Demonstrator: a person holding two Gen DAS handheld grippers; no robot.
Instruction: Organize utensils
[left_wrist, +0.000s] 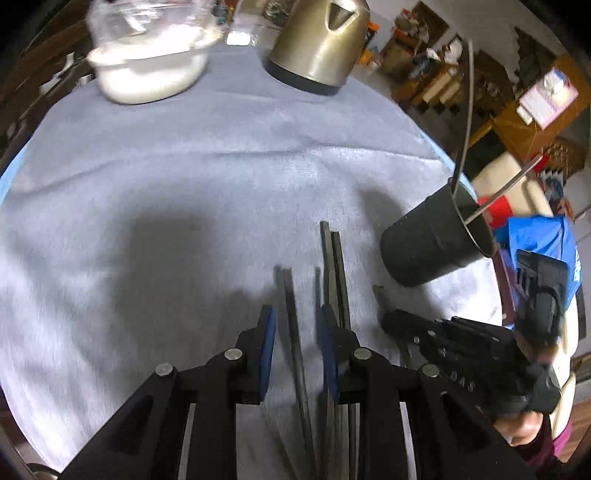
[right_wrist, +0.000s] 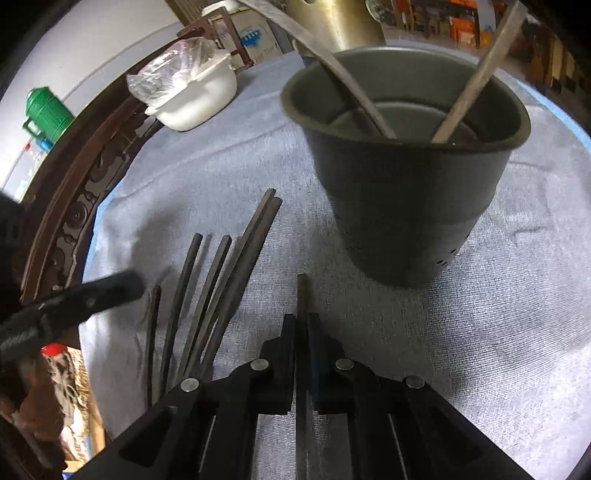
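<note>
Several dark chopsticks (right_wrist: 221, 280) lie side by side on the grey-blue cloth (left_wrist: 184, 184). My left gripper (left_wrist: 297, 325) hovers over them, its blue pads apart. One chopstick (left_wrist: 290, 295) runs through the gap, and neither pad presses on it. My right gripper (right_wrist: 302, 325) is shut on a single chopstick (right_wrist: 302, 291), whose tip pokes out ahead of the jaws. It sits just in front of a dark cup (right_wrist: 406, 206) that holds two metal utensil handles. In the left wrist view the cup (left_wrist: 432, 240) stands to the right, with the right gripper (left_wrist: 388, 321) below it.
A metal kettle (left_wrist: 321, 40) and a white pot (left_wrist: 147, 62) under clear plastic stand at the far side of the table. A carved wooden table rim (right_wrist: 74, 206) curves along the left. A green jug (right_wrist: 44, 110) sits beyond it.
</note>
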